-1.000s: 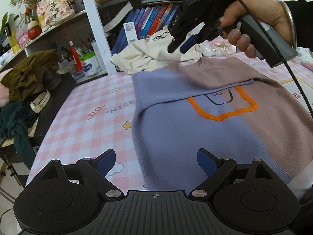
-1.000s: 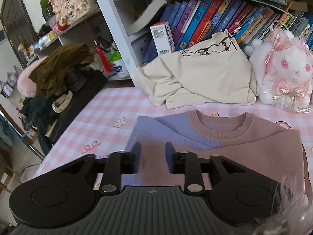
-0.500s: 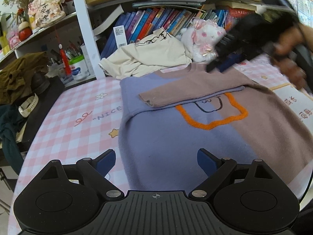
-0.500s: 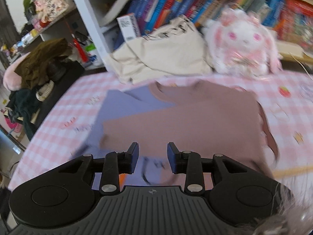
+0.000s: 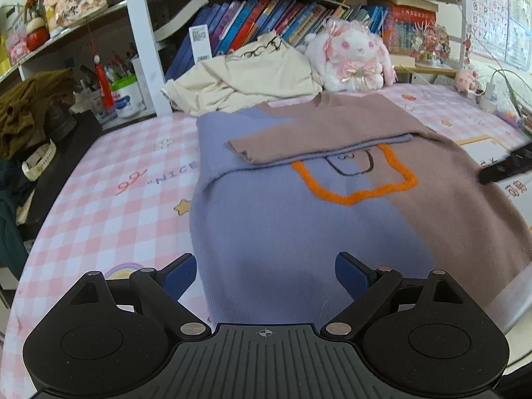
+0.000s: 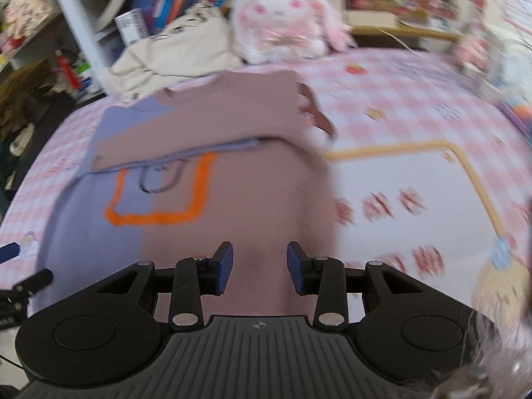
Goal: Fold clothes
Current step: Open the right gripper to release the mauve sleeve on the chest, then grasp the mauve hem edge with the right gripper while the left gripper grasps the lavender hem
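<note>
**Sleeve folded across, right gripper swings to the lower hem**

While the pink checked tablecloth fills most of both views, the two-tone sweater lies flat on it in the centre of the frame, lilac on the picture's left and dusty pink on the right, neck toward the bookshelf at the top. One sleeve is laid across the chest, just above the orange outline, probably so the body can next be doubled into a neat rectangle. A cream garment is heaped just behind the collar, with a plush rabbit beside it at upper centre; both seem parked out of the working area.

At the bottom of its own view the left gripper hangs over the lilac lower part of the sweater with its fingers spread wide and nothing between them, apparently waiting at the hem. The right gripper sits low in its view over the pink half, fingers parted a little with only air between the pads; its jaws have just been opening.

Compared with a second ago, the right gripper is no longer up by the collar: it now shows as a dark blur at the right edge of the left view. The left view has shifted little, and the sleeve lies as it did.
</note>
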The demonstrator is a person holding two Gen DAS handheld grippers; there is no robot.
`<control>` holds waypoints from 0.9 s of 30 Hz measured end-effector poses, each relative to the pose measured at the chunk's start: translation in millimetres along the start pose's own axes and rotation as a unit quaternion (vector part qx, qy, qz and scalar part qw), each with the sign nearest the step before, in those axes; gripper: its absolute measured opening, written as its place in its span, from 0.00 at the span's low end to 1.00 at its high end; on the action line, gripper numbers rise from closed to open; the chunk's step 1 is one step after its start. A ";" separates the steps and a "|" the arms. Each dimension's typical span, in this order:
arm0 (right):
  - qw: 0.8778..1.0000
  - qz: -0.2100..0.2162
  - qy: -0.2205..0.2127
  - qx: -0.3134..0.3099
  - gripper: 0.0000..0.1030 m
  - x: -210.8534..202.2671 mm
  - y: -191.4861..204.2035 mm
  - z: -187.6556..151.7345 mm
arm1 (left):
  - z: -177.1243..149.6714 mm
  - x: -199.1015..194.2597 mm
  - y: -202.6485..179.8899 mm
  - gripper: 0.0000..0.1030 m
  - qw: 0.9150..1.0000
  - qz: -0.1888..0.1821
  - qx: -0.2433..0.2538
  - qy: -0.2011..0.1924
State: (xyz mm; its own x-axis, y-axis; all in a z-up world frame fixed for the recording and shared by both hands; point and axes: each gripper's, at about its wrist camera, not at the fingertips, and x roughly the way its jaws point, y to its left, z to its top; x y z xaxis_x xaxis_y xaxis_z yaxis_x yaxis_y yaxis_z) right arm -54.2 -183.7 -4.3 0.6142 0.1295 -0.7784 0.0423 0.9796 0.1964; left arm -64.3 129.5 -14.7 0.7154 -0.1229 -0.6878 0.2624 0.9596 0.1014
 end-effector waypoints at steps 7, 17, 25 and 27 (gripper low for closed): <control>0.999 -0.022 0.013 0.042 0.35 -16.7 -28.5 -27.4 | -6.9 0.2 12.1 0.90 0.999 -0.008 -0.038 0.030; 0.998 -0.023 0.028 0.059 0.41 -22.1 -40.7 -45.5 | -18.8 -4.2 29.9 0.89 0.991 -0.042 -0.109 0.059; 0.997 -0.021 0.031 0.062 0.41 -19.6 -43.8 -45.8 | -25.4 3.0 44.1 0.80 0.981 -0.053 -0.165 0.082; 0.997 -0.021 0.031 0.061 0.41 -19.2 -43.8 -46.0 | -27.6 4.3 45.7 0.79 0.980 -0.053 -0.171 0.087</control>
State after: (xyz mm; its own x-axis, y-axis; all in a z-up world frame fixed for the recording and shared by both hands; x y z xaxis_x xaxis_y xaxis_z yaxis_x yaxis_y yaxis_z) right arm -104.2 -222.1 -25.4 0.5610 0.1015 -0.8216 0.1641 0.9591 0.2306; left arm -67.1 179.8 -32.9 0.5665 -0.2098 -0.7969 0.0752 0.9762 -0.2036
